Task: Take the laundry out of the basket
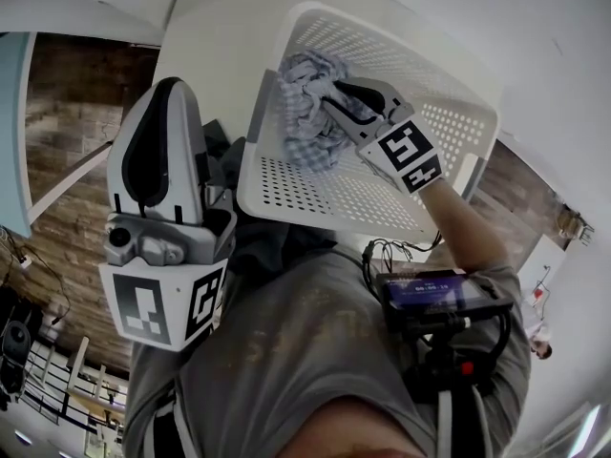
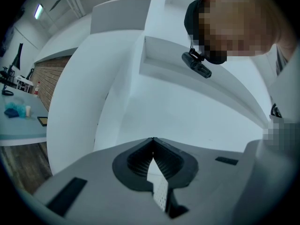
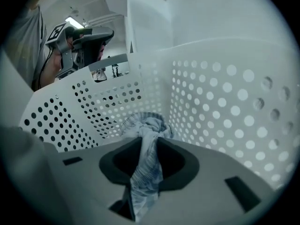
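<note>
Laundry: one crumpled checked cloth, sitting in a corner of the white perforated basket.

Near to far:
- Left gripper is close to the body, outside the basket's near rim. Its jaws are clenched together with nothing between them.
- Right gripper is angled down into the basket. Its jaws are clamped on a twisted fold of the cloth, and fabric runs between the pads and spills back toward its camera.
- The rest of the cloth is bunched just past the tips, against the basket walls.

Handling, my read: light, limp and not fragile. It will drape and trail once lifted and could catch on the rim. A bunched fold near the middle looks like the right hold. A single edge would likely drag the rest behind it.
</note>
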Motion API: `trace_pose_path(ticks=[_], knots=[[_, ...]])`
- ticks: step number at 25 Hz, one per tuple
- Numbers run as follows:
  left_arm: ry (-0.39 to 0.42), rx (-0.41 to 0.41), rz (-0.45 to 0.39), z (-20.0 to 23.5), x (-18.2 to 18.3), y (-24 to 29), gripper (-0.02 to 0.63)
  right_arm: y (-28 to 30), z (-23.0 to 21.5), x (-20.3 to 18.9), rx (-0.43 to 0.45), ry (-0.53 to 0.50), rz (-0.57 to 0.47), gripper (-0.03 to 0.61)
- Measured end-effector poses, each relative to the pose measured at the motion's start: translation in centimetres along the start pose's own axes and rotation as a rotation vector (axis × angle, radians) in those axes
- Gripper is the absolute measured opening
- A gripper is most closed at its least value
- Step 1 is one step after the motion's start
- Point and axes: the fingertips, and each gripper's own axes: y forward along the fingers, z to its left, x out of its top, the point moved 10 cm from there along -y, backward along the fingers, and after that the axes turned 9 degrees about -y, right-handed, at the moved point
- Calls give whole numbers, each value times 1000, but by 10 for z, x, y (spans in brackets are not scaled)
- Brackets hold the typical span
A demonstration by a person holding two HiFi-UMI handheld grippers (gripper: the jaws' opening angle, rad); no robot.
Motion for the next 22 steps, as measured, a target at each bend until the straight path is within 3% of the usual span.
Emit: trace_pose_path(ticks=[2, 10, 15, 22], knots=[[4, -2, -7, 0, 1, 1, 9, 1, -2, 1, -2, -3, 0, 73], [30, -20, -33, -2, 5, -1, 9, -5, -3, 11, -27, 8, -59, 60], [61, -51, -74, -29, 24, -28, 9, -46, 12, 32, -101, -4, -152, 58], [99, -120, -118, -63, 35, -56, 9, -109, 19, 52, -271, 5, -304, 58]])
